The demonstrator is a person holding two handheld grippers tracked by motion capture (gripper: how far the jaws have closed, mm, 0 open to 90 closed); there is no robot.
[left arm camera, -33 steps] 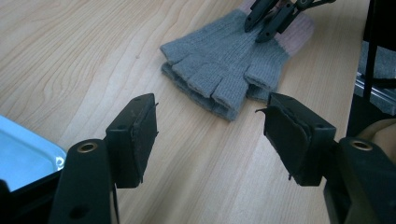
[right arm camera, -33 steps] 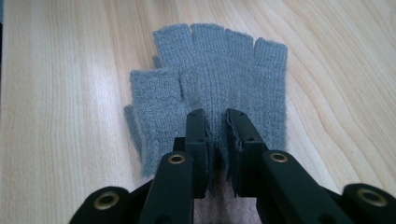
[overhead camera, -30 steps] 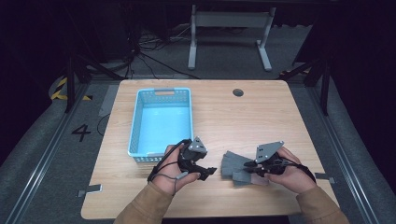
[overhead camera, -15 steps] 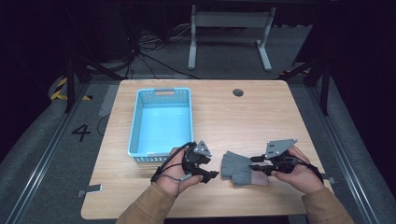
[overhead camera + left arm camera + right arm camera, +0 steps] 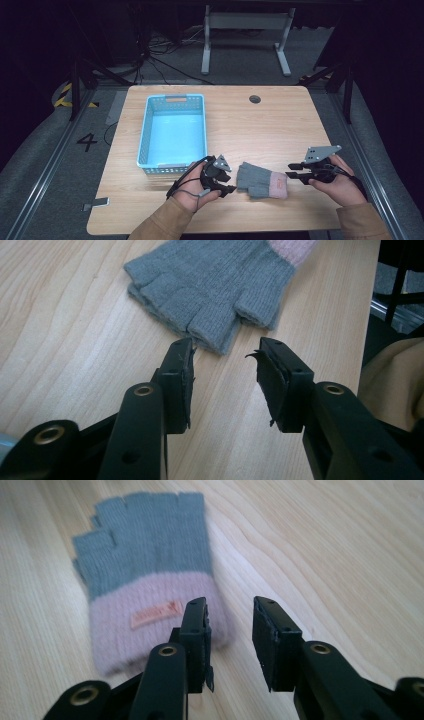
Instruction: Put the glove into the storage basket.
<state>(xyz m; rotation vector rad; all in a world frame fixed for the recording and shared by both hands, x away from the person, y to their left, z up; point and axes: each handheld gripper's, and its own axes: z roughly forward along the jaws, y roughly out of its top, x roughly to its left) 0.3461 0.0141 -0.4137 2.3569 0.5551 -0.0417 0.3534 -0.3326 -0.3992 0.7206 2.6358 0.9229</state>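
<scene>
High view: left hand [image 5: 192, 192] enters from the bottom edge, sleeve tan, palm wrapped round the left gripper [image 5: 227, 184]; jaws point right toward the fingerless glove [image 5: 261, 180]; right hand [image 5: 336, 179] holds the right gripper [image 5: 295, 170] level, jaws pointing left at the glove's pink cuff, grey plate on top. Glove lies flat on the wooden table [image 5: 260, 125] between the two grippers, near the front edge, beside the blue basket [image 5: 172, 131].

Left gripper view: jaws moderately apart, nothing between them; left gripper [image 5: 224, 357] tips just short of the glove's [image 5: 210, 285] grey finger stubs; touching or not cannot be told; cuff cut off at the top edge.

Right gripper view: right gripper [image 5: 229, 614] jaws apart, empty; left jaw overlaps the cuff of the glove [image 5: 145, 565]; orange label's text too blurred to read.
</scene>
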